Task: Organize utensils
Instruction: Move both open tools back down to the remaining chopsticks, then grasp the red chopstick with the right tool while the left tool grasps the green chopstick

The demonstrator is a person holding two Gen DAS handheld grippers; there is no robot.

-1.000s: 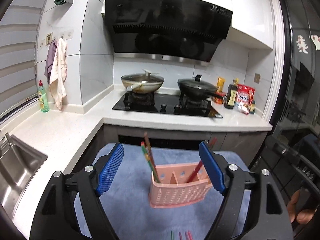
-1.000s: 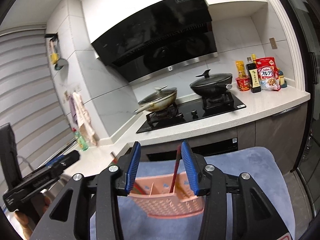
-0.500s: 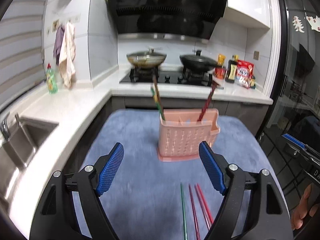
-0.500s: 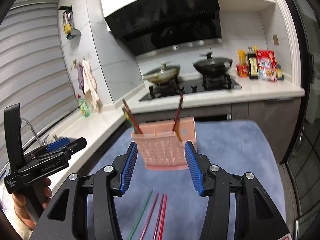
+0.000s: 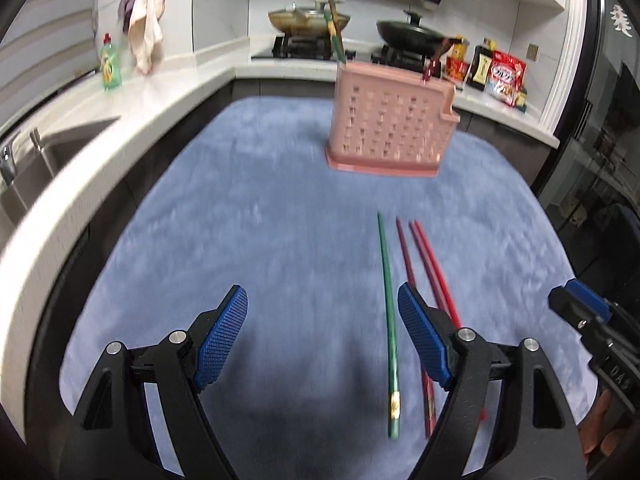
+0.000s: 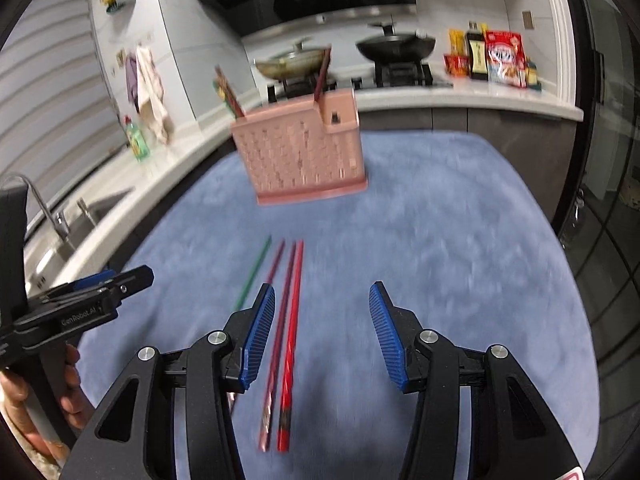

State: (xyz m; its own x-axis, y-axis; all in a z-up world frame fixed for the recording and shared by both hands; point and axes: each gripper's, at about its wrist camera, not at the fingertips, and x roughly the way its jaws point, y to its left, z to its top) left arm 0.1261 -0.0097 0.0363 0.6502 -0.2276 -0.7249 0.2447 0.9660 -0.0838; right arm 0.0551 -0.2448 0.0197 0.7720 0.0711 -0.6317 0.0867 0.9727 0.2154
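Note:
A pink perforated utensil holder (image 5: 390,120) stands upright at the far side of a blue mat (image 5: 260,260); it also shows in the right wrist view (image 6: 302,152). It holds chopsticks (image 5: 334,32) at its left end and one dark red one (image 6: 322,76) at its right. A green chopstick (image 5: 389,312) and red chopsticks (image 5: 430,264) lie on the mat in front of it. My left gripper (image 5: 322,340) is open and empty, above the mat left of the green chopstick. My right gripper (image 6: 322,336) is open and empty, with the red chopsticks (image 6: 290,340) beside its left finger.
A white counter with a sink (image 5: 36,156) runs along the left. A stove with two pans (image 5: 308,20) and packets and bottles (image 5: 500,72) sits behind the mat. A green soap bottle (image 5: 110,64) and hanging towels (image 5: 146,20) are at the far left.
Both grippers pulled back from the holder and tilted down toward the mat. The right gripper's jaws opened wider. The loose chopsticks came into full view.

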